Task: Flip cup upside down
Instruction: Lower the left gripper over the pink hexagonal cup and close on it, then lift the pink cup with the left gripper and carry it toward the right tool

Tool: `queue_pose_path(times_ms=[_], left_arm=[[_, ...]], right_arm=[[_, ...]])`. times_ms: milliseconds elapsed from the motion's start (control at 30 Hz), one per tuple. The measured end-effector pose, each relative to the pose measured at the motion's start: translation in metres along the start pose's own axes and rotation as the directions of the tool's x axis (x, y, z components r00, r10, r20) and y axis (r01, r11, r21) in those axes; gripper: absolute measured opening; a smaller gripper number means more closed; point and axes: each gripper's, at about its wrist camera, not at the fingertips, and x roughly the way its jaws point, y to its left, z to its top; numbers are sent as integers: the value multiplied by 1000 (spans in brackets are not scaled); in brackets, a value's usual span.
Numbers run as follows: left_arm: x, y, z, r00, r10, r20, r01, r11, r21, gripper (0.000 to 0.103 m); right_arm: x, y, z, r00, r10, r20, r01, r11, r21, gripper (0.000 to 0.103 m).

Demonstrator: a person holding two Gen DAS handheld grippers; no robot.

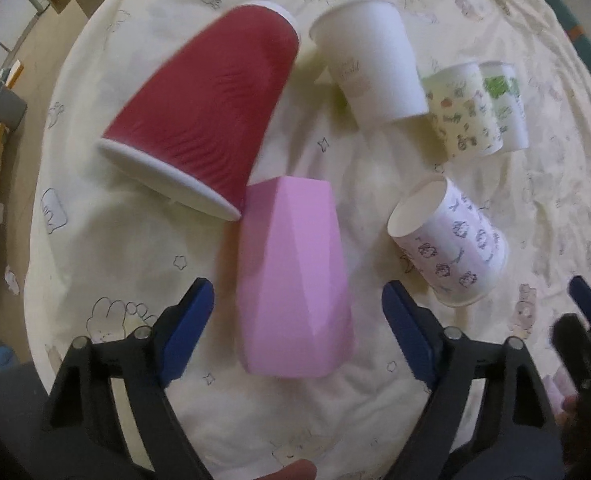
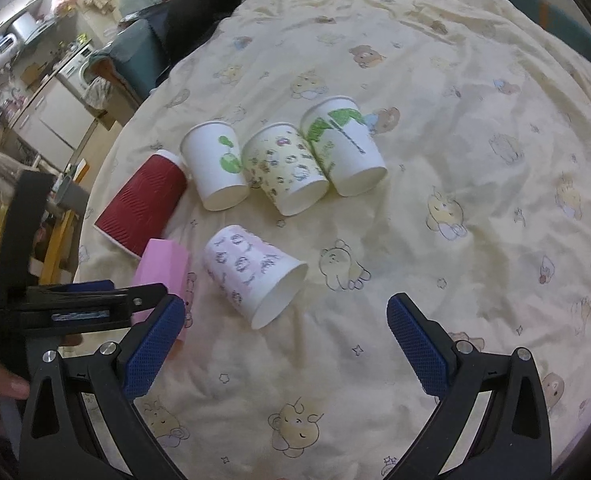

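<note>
A pink faceted cup (image 1: 293, 280) stands on the yellow bedsheet (image 1: 455, 184), rim down. My left gripper (image 1: 297, 324) is open, its blue fingers on either side of the cup's lower half, apart from it. The pink cup also shows in the right wrist view (image 2: 161, 266), partly behind the left gripper (image 2: 107, 292). My right gripper (image 2: 285, 340) is open and empty above the sheet, just in front of a white cup with purple print (image 2: 253, 274) that stands rim down.
Several other cups stand rim down: a red ribbed cup (image 1: 203, 112), a white cup (image 1: 371, 64), a yellow patterned cup (image 1: 461, 110), a green-print cup (image 1: 505, 104). The bed's left edge drops off to a cluttered room (image 2: 47, 92).
</note>
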Motion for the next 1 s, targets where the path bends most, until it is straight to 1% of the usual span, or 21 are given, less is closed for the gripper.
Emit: queue_pose_path(times_ms=[33, 100, 133, 167, 233, 367, 500, 667, 733, 833, 900, 1000], left_arm=[[4, -3, 0, 1000, 12, -1, -12, 1000, 12, 83], [11, -5, -1, 1000, 19, -11, -19, 1000, 19, 74], [15, -5, -2, 999, 25, -22, -25, 1000, 18, 64], [17, -4, -3, 999, 34, -30, -34, 999, 13, 61], [17, -1, -4, 1000, -5, -28, 5, 1000, 3, 60], [5, 4, -12, 1000, -21, -4, 21, 1000, -4, 60], [-15, 0, -27, 999, -32, 29, 31, 999, 20, 60], [-39, -5, -41, 997, -61, 47, 59, 998, 33, 60], [-46, -7, -48, 996, -62, 58, 60, 997, 44, 60], [-51, -14, -61, 996, -77, 49, 74, 996, 56, 60], [-47, -20, -70, 996, -84, 38, 82, 995, 61, 60], [-46, -25, -85, 996, -86, 15, 85, 994, 66, 60]], right_arm=[[0, -3, -1, 1000, 0, 0, 0, 1000, 10, 103], [1, -8, -2, 1000, -3, -3, 3, 1000, 29, 103], [2, -10, -3, 1000, -2, -4, 2, 999, 35, 103], [2, -12, -3, 1000, -3, -4, 3, 999, 41, 103], [1, -15, -3, 1000, -2, 2, 2, 998, 55, 103], [-6, -15, -2, 1000, 10, 24, -11, 998, 54, 103], [-9, -13, -5, 999, 14, 30, -16, 999, 46, 103], [-21, -9, -7, 999, 11, 50, -14, 999, 50, 103], [-27, -8, -12, 998, 11, 63, -14, 998, 53, 103], [-35, -8, -23, 997, 18, 78, -23, 998, 65, 103], [-40, -11, -33, 996, 23, 86, -30, 996, 88, 103], [-50, -17, -48, 995, 12, 99, -24, 993, 116, 103]])
